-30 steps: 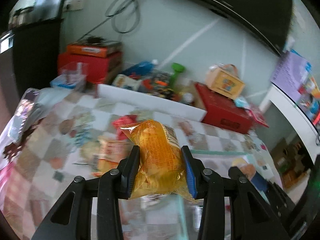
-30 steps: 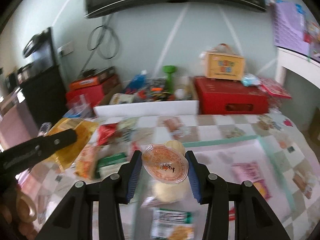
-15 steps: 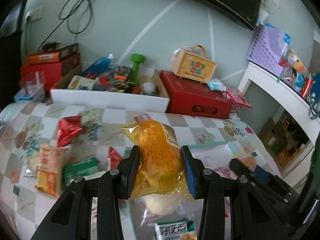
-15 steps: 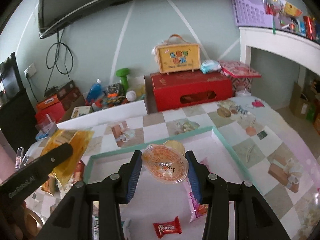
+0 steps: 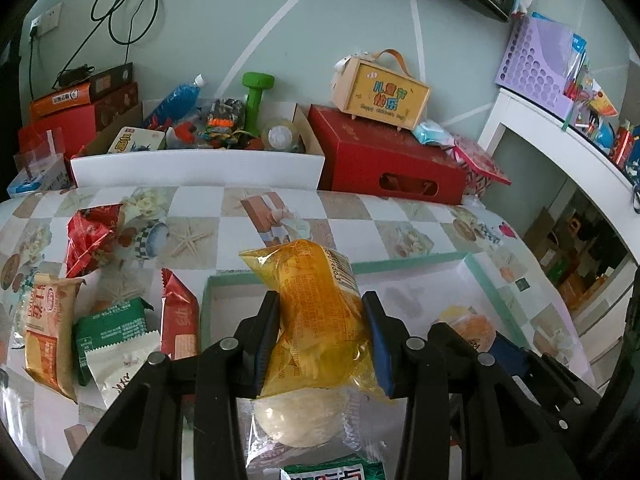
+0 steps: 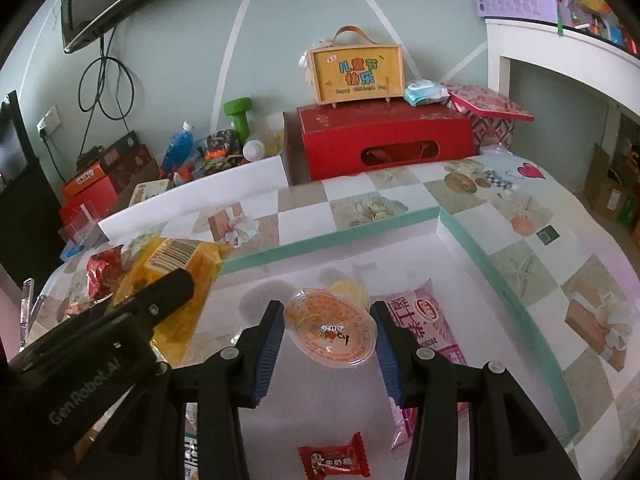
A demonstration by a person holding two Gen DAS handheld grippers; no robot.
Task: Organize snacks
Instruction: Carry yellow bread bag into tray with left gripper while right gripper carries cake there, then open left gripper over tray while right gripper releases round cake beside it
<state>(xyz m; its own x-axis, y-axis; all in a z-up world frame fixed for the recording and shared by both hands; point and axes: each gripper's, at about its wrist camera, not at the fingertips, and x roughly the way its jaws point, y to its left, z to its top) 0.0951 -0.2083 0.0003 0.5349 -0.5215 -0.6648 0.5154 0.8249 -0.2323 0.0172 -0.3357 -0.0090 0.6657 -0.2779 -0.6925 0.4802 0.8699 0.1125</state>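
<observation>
My left gripper (image 5: 322, 344) is shut on a yellow snack packet (image 5: 316, 320), held above the left end of a white box with a teal rim (image 5: 408, 262). In the right wrist view the same packet (image 6: 176, 264) and left gripper body (image 6: 100, 340) show at the left. My right gripper (image 6: 329, 344) is shut on a round orange jelly cup (image 6: 330, 330) over the teal-rimmed box (image 6: 332, 234). Inside the box lie a pink packet (image 6: 430, 320), a small red candy (image 6: 334, 462) and a pale round bun in clear wrap (image 5: 298, 414).
Loose snacks lie on the checkered cloth left of the box: a red bag (image 5: 90, 238), an orange pack (image 5: 48, 332), a green-white pack (image 5: 116, 340), a red pack (image 5: 180, 316). A white carton of clutter (image 5: 196, 166) and a red box (image 5: 388, 160) stand behind.
Both grippers swung right and sank from above the loose snacks to over the teal-rimmed box, each keeping its item. The box floor with the pink packet and red candy came into view.
</observation>
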